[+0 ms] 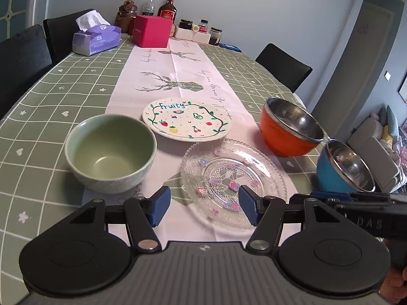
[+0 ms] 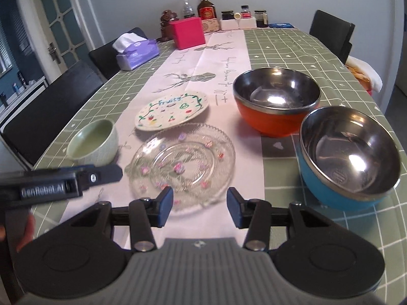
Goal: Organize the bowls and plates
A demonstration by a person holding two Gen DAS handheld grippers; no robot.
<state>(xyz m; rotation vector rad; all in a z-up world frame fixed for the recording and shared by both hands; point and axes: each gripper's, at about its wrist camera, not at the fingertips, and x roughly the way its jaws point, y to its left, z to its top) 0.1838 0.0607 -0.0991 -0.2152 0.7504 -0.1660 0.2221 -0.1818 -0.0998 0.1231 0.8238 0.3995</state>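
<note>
A clear glass plate [image 1: 232, 175] [image 2: 183, 162] lies on the white runner at the near edge. Behind it lies a white "Fruity" plate [image 1: 187, 122] [image 2: 171, 110]. A green ceramic bowl [image 1: 110, 151] [image 2: 92, 143] stands to the left. An orange steel-lined bowl [image 1: 290, 128] [image 2: 276, 101] and a blue steel-lined bowl [image 1: 343, 167] [image 2: 348, 157] stand to the right. My left gripper [image 1: 203, 208] is open and empty above the near rim of the glass plate. My right gripper [image 2: 199, 207] is open and empty, also just short of the glass plate. The left gripper's body shows in the right wrist view [image 2: 58, 180].
A tissue box [image 1: 96, 39] [image 2: 136, 52], a pink box [image 1: 152, 30] [image 2: 189, 33], bottles [image 1: 166, 6] and jars [image 1: 201, 29] stand at the far end of the table. Black chairs [image 1: 285, 66] [image 2: 332, 33] stand along both sides. The green checked tablecloth [image 1: 51, 89] covers the table.
</note>
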